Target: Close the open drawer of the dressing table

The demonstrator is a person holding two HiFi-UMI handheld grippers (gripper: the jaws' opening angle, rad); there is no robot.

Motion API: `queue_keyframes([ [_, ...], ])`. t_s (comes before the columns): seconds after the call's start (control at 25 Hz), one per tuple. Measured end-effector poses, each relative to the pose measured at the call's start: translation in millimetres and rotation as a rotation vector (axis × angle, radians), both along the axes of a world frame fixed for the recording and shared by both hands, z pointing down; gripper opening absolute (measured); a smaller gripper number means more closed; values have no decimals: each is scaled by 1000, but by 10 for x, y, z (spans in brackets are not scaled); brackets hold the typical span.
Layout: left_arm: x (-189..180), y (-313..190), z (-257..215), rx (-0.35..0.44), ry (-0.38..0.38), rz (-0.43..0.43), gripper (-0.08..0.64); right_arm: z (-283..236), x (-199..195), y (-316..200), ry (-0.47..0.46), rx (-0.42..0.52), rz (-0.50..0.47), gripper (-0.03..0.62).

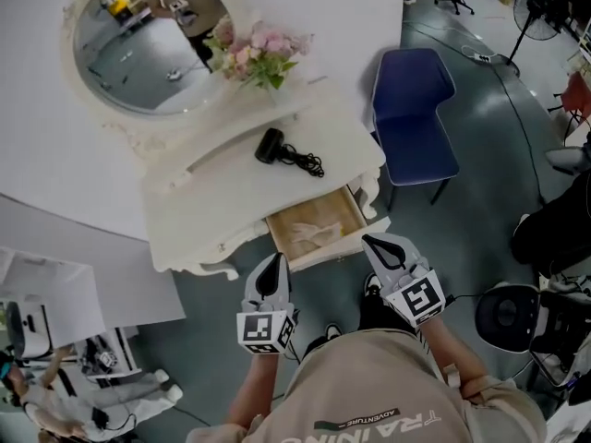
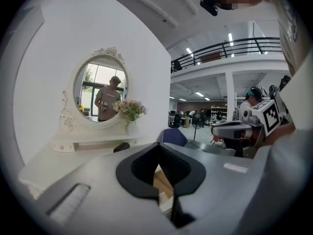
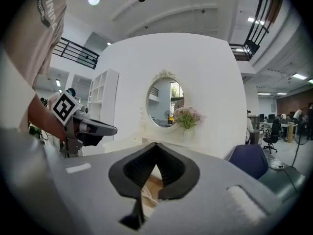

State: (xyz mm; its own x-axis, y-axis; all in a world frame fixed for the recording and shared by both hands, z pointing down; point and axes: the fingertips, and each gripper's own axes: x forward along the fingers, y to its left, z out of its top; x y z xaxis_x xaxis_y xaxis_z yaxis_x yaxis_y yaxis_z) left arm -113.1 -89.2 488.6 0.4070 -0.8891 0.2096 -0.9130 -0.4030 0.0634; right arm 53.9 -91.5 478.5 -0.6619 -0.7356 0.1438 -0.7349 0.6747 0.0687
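Note:
The white dressing table [image 1: 199, 215] has its right-hand drawer [image 1: 319, 225] pulled out, showing a wooden bottom with a pale thin item lying in it. My left gripper [image 1: 277, 260] is shut and empty, its tip just before the left end of the drawer front [image 1: 343, 245]. At the right end of that front, my right gripper [image 1: 369, 241] is shut and empty too. In the left gripper view the shut left gripper [image 2: 157, 147] points at the table, the drawer's wood [image 2: 161, 180] showing behind it. The right gripper [image 3: 155, 146] shows the same in its own view.
A black hair dryer [image 1: 272, 146] with its cord lies on the tabletop. Pink flowers [image 1: 259, 53] stand before the round mirror [image 1: 148, 40]. A blue chair [image 1: 413, 109] stands right of the table. A white machine [image 1: 517, 317] sits on the floor at the right.

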Motion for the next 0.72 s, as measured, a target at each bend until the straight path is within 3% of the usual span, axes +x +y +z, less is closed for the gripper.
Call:
queue_keyframes([
  [0.72, 146, -537, 63, -68, -48, -239, 17, 184, 181, -1016, -39, -54, -219, 3],
])
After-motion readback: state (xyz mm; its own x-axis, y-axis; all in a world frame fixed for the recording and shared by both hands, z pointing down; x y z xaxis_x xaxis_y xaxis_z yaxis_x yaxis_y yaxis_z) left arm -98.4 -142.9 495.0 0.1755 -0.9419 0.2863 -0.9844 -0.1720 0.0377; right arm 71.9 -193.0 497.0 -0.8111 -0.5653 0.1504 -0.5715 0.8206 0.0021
